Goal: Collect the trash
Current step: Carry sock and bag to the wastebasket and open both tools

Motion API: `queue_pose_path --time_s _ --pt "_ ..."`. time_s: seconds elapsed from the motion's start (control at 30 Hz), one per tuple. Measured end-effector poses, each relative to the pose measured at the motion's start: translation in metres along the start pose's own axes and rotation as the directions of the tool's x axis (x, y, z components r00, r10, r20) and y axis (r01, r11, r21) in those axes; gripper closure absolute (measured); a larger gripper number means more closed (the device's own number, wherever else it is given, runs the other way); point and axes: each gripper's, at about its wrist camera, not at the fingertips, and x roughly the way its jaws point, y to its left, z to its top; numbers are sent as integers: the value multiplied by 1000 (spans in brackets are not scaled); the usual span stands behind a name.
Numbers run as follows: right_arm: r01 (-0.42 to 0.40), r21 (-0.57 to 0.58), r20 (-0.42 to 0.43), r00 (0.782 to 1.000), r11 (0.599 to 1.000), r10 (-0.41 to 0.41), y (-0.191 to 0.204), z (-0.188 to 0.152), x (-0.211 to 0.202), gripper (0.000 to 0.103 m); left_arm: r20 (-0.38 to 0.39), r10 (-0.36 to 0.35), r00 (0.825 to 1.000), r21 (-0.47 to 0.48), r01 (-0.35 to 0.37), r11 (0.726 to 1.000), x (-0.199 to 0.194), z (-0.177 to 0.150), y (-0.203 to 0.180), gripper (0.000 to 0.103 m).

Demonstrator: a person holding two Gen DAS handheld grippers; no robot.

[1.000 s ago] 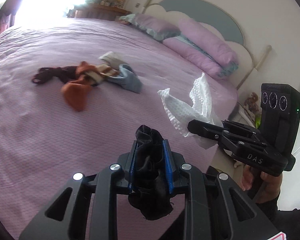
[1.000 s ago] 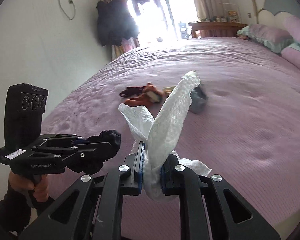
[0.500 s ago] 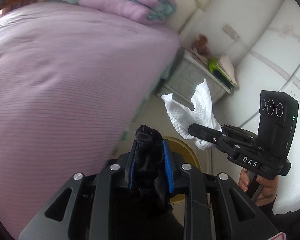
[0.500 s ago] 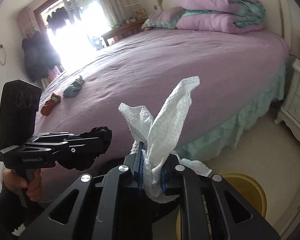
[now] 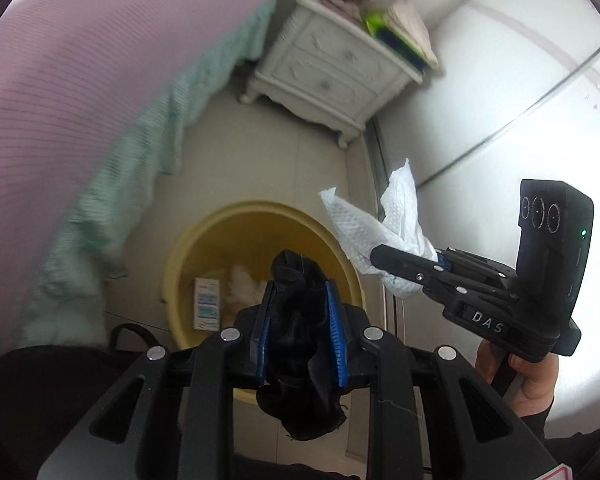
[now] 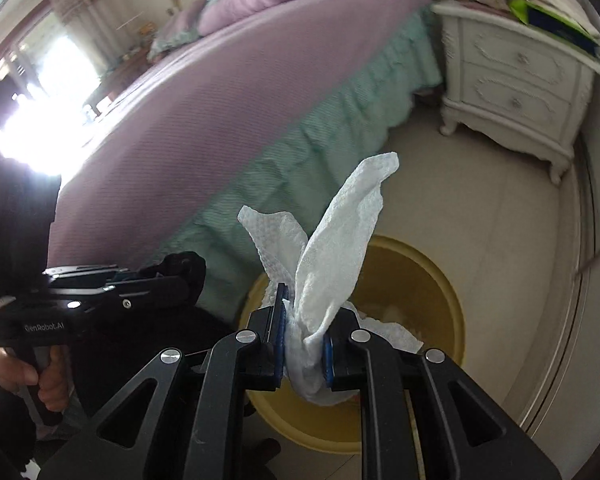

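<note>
My left gripper (image 5: pixel 300 292) is shut on a crumpled black cloth (image 5: pixel 300 344) and hovers above a yellow bin (image 5: pixel 204 240) on the floor. The bin holds a small white-and-blue box (image 5: pixel 207 304) and a white wad (image 5: pixel 242 284). My right gripper (image 6: pixel 304 332) is shut on a white paper tissue (image 6: pixel 332 264) and hangs over the same bin (image 6: pixel 440 292). The right gripper with the tissue (image 5: pixel 384 232) shows in the left wrist view, to the right of the bin. The left gripper (image 6: pixel 180 276) shows at the left of the right wrist view.
A bed with a purple cover (image 5: pixel 60 80) and a green frill (image 5: pixel 112 184) stands to the left of the bin. A white nightstand (image 5: pixel 332 76) with books on top stands beyond it. A white wardrobe door (image 5: pixel 520 100) and its floor track are on the right.
Both grippers have swung from the bed top down to the floor beside it. The yellow bin is now right under them. Both still hold the cloth and the tissue.
</note>
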Motion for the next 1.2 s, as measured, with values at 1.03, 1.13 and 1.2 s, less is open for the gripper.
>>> queue_pose_path --time_s 1.03,1.13,1.2 --pt "101 7 -172 980 995 -99 -19 -33 41 34 -44 60 997 -64 -63 996 24 -7 26 23" --pt "98 4 -176 980 995 -96 -19 -33 42 34 -44 62 997 -62 -65 996 24 -7 26 23" --pt "97 0 -177 980 995 -95 -18 -33 43 34 -45 62 997 -61 -65 996 25 -7 25 23"
